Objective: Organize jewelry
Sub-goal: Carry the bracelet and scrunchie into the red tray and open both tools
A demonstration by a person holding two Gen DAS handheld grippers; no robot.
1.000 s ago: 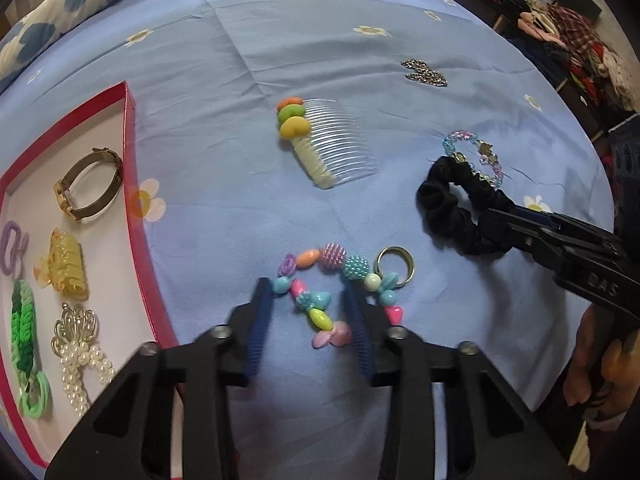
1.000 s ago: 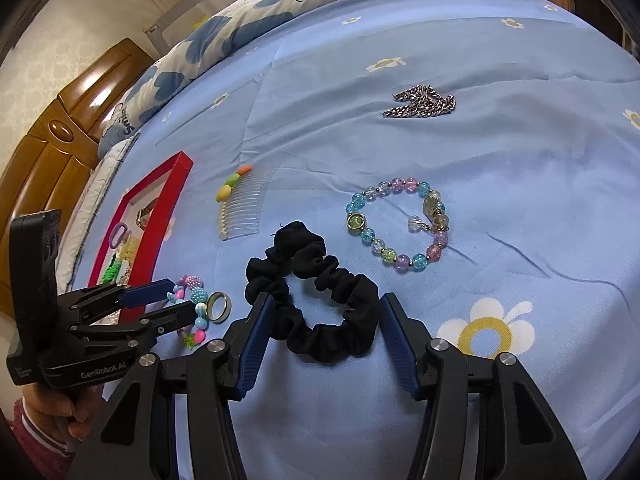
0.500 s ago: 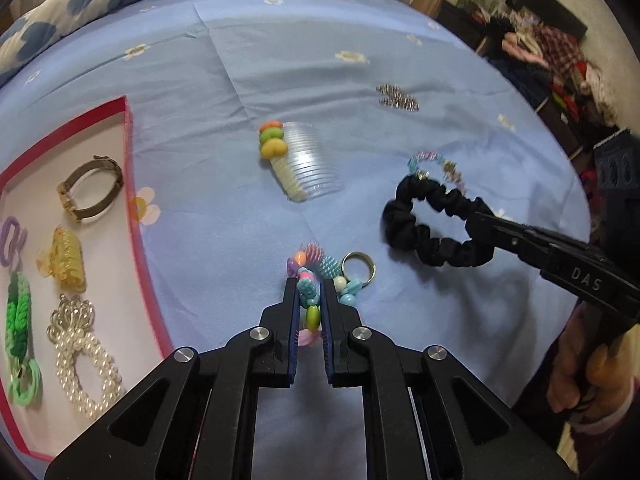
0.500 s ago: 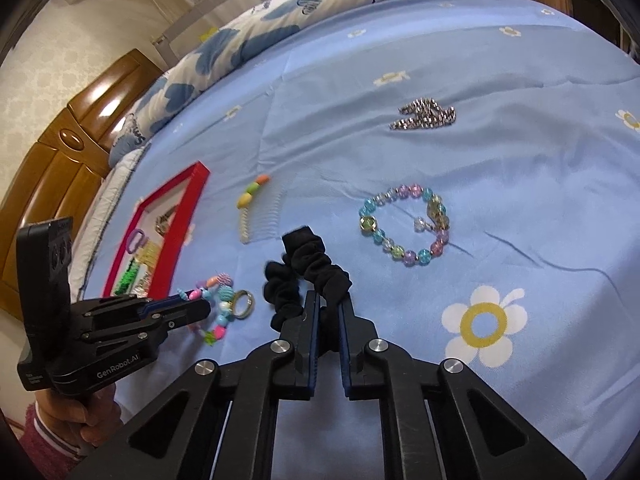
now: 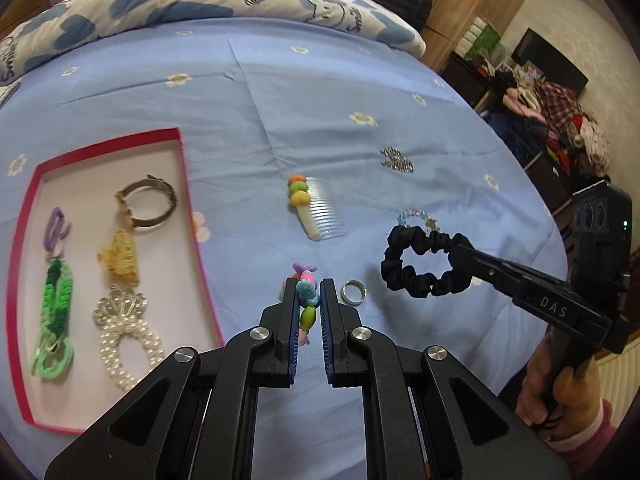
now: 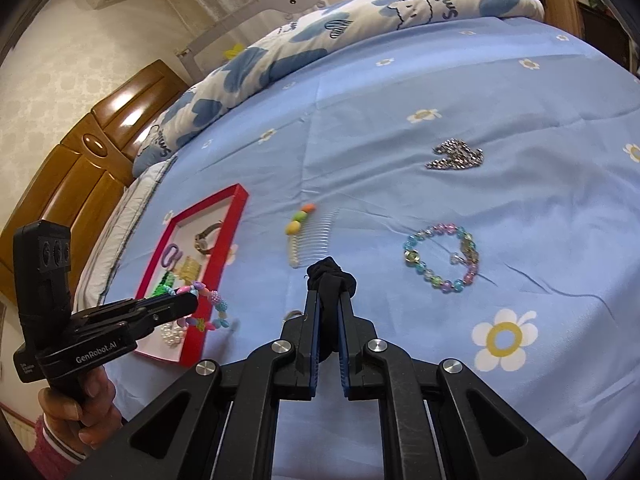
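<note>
My left gripper (image 5: pixel 307 285) is shut on a colourful bead bracelet (image 5: pixel 306 300) and holds it above the blue bedsheet, just right of the red-rimmed tray (image 5: pixel 202 264). In the right wrist view the bracelet (image 6: pixel 208 312) hangs from the left gripper (image 6: pixel 192 302) over the tray's near edge (image 6: pixel 208 280). My right gripper (image 6: pixel 329 294) is shut on a black scrunchie (image 6: pixel 330 280) and holds it lifted; the scrunchie also shows in the left wrist view (image 5: pixel 424 260).
On the sheet lie a silver ring (image 5: pixel 354 292), a clear comb with coloured beads (image 5: pixel 316 212), a pastel glass-bead bracelet (image 6: pixel 440 258) and a silver chain (image 6: pixel 456 155). The tray holds a watch (image 5: pixel 146 204), a yellow claw clip (image 5: pixel 120 258), a pearl piece (image 5: pixel 124 332) and green bands (image 5: pixel 56 308).
Both grippers closed on their items, then lifted them off the sheet. The ring stayed on the sheet, apart from the bead bracelet.
</note>
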